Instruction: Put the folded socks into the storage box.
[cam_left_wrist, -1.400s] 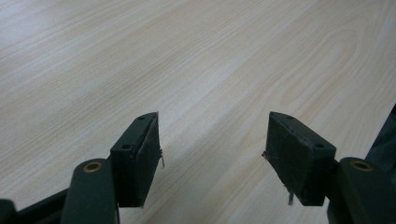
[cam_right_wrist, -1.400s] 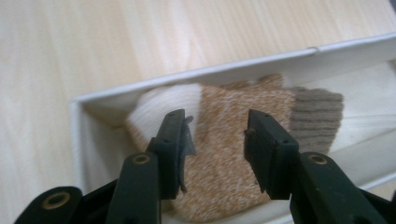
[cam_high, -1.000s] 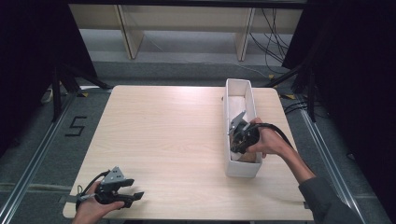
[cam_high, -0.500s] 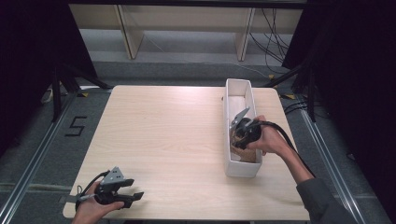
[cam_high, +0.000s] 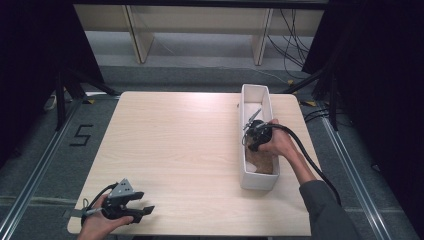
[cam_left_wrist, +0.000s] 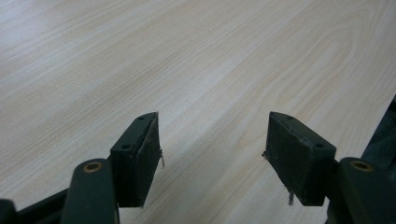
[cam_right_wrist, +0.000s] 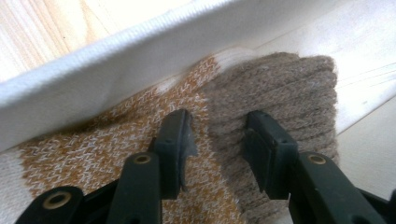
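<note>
Socks (cam_right_wrist: 261, 107) lie in the white bin (cam_right_wrist: 140, 65), a grey-brown ribbed fold between the right gripper (cam_right_wrist: 217, 140)'s half-parted jaws, which straddle it without clearly pinching, apparently to pluck it. Left gripper (cam_left_wrist: 212, 149) rests on the bench (cam_left_wrist: 187, 60), jaws wide and empty, likely waiting.

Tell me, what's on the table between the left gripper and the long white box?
Nothing: the high view shows bare light wood tabletop all the way from the left gripper to the long white box.

claws: 2 (cam_high: 145, 210) (cam_high: 248, 131) | white bin (cam_high: 256, 181): 1 | knitted sock (cam_right_wrist: 280, 93): 1 | table (cam_high: 190, 150): 1
</note>
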